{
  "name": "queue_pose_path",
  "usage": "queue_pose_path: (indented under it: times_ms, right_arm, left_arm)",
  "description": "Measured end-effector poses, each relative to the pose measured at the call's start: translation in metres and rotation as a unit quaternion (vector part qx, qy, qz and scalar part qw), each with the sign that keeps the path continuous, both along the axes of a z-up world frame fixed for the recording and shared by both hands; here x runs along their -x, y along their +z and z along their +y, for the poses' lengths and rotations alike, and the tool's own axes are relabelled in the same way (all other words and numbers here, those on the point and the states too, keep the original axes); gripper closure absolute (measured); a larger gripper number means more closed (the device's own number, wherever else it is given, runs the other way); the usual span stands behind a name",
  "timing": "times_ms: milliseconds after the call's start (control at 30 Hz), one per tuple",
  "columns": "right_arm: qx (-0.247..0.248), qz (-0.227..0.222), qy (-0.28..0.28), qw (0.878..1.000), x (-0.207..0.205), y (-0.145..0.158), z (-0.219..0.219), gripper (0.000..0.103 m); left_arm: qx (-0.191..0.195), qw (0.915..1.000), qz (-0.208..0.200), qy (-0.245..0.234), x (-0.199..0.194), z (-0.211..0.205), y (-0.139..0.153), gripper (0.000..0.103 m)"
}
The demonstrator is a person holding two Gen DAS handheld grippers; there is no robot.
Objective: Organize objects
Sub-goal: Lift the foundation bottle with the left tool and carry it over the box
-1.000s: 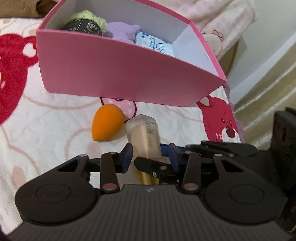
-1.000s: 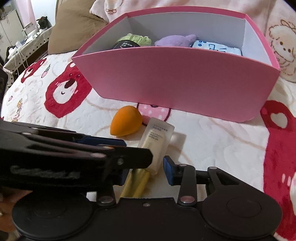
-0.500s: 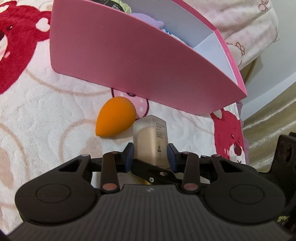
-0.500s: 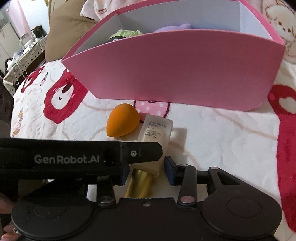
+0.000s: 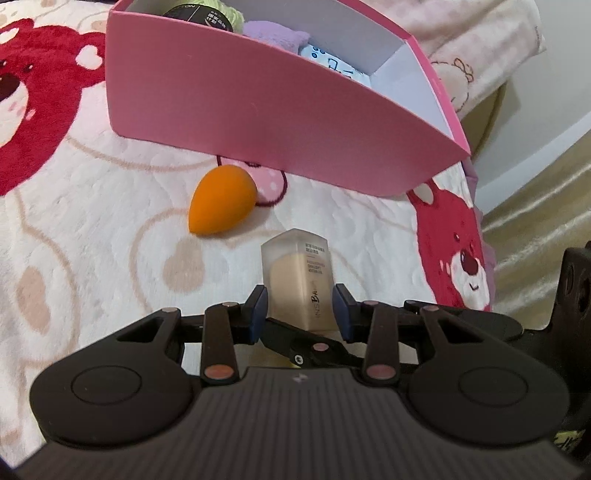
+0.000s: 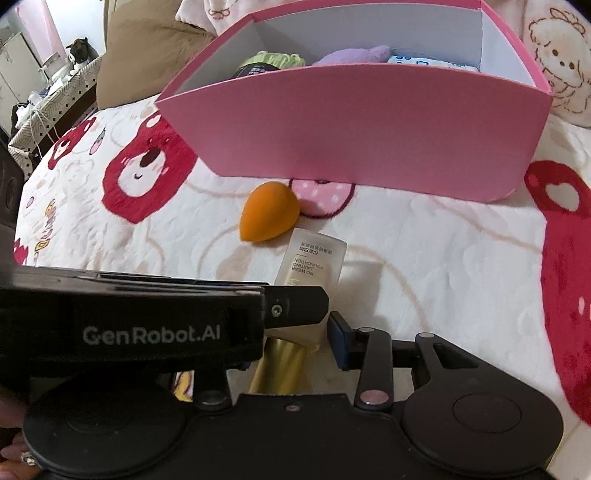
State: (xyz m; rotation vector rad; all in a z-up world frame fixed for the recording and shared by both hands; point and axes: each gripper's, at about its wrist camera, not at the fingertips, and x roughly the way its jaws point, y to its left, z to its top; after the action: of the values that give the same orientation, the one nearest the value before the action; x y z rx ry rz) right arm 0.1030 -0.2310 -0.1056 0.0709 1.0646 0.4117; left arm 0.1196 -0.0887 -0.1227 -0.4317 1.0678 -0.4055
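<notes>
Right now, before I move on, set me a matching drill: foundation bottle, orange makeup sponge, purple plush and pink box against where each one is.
Things:
1. foundation bottle
2. orange makeup sponge
3. purple plush
4. pink box

Places:
A. inside the box
B. loose on the bear blanket, just in front of the box
C. in between the two sides of the left gripper
D. standing on the blanket, top open

Pairs: 1-C, 2-B, 3-A, 4-D

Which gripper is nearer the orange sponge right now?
Left, narrowly. The left gripper straddles the foundation bottle body, just short of the orange sponge. The right gripper sits farther back, at the bottle's gold cap end.
</notes>
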Motion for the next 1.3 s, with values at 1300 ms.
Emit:
queue_pose_path:
  times_ms: [1300]
  right_arm:
    - [-0.105, -0.197, -0.025, 0.974, -0.024, 0.188, -0.003, 0.059]
  left_arm:
    - [-0.083, 0.9842, -0.156, -0.006, -0.034, 0.004, 0.23, 0.067]
